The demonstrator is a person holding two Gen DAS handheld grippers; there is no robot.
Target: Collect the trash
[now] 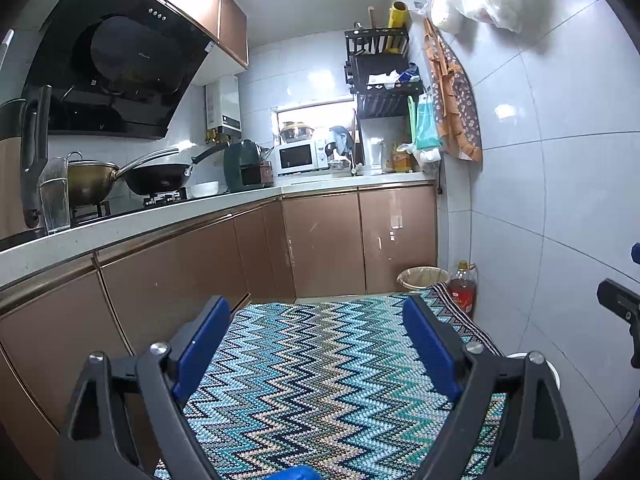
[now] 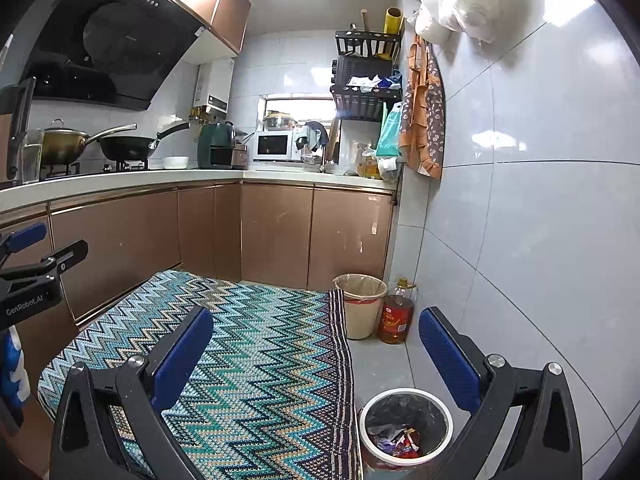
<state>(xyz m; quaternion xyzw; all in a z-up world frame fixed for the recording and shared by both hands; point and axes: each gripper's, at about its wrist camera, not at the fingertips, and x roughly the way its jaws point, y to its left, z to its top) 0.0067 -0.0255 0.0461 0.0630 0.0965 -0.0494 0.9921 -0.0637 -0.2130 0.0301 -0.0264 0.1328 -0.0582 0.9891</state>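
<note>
A white trash bin with a black liner (image 2: 406, 426) stands on the floor by the right wall and holds crumpled wrappers; only its rim shows in the left wrist view (image 1: 550, 368). A beige bin with a clear liner (image 2: 360, 304) stands in the far corner, also in the left wrist view (image 1: 422, 278). My left gripper (image 1: 316, 340) is open and empty above the zigzag rug. My right gripper (image 2: 316, 350) is open and empty, just above and behind the white bin. No loose trash shows on the floor.
A zigzag rug (image 2: 248, 360) covers the floor beside brown cabinets (image 2: 276, 232). An oil bottle (image 2: 396, 314) stands next to the beige bin. The counter (image 1: 160, 212) holds pots, a wok, a microwave (image 1: 298, 156) and a glass. Aprons and bags hang on the right wall.
</note>
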